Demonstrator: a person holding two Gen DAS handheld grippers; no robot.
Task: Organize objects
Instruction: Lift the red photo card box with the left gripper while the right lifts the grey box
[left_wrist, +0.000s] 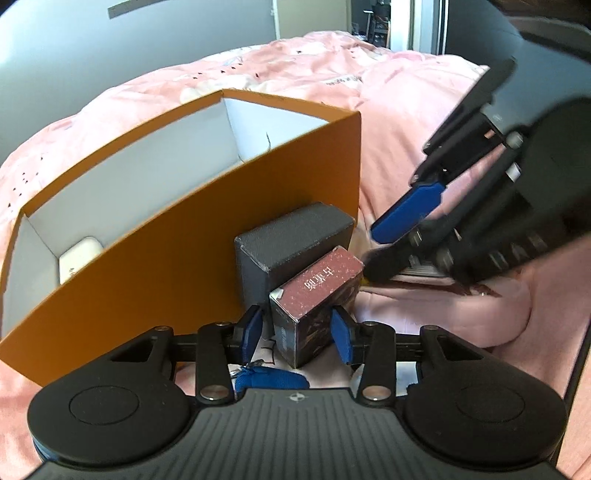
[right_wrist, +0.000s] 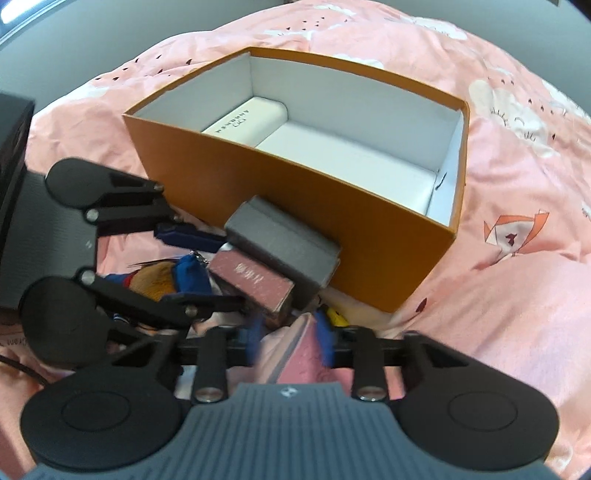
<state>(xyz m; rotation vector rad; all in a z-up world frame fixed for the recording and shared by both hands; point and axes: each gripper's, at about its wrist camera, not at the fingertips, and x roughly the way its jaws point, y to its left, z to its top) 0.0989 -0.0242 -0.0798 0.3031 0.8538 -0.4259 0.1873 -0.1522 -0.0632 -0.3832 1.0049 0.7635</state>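
My left hand-held gripper (left_wrist: 297, 332) stands half open astride the maroon carton (left_wrist: 316, 295), Chinese lettering on top unreadable; pad contact I cannot confirm. Carton leans on a grey box (left_wrist: 291, 240) beside the orange box (left_wrist: 184, 258). Right hand-held gripper (right_wrist: 290, 338): narrowly open, pink bedding (right_wrist: 498, 295) between.
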